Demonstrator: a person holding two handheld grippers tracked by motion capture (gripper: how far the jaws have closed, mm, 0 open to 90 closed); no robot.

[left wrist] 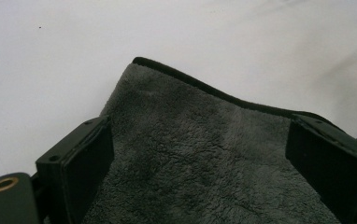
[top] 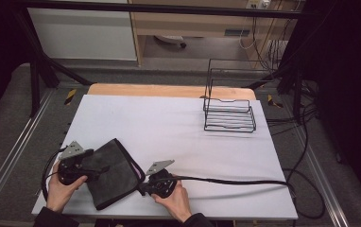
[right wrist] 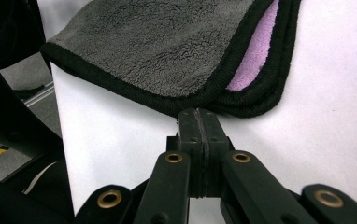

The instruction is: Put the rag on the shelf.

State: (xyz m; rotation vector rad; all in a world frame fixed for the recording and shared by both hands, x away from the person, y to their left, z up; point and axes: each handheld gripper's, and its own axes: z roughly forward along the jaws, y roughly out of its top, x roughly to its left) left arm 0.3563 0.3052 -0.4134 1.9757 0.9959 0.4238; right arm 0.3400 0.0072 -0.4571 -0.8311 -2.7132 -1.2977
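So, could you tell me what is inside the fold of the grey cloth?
The grey cloth lies folded on the white table. At its open edge a pink-purple inner face peeks between the black-bound layers. Deeper inside is covered, so anything tucked there cannot be seen.

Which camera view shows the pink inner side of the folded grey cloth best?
The right gripper view: the pink layer shows between the cloth's black edges. The high view shows only a thin pink line; the left gripper view shows grey pile.

One folded grey cloth (top: 110,172) sits lower left of the high view, one only. One black wire rack (top: 229,113) stands upper right. Two grippers in play: the left gripper (top: 104,169) and the right gripper (top: 142,189). One white table (top: 169,127).
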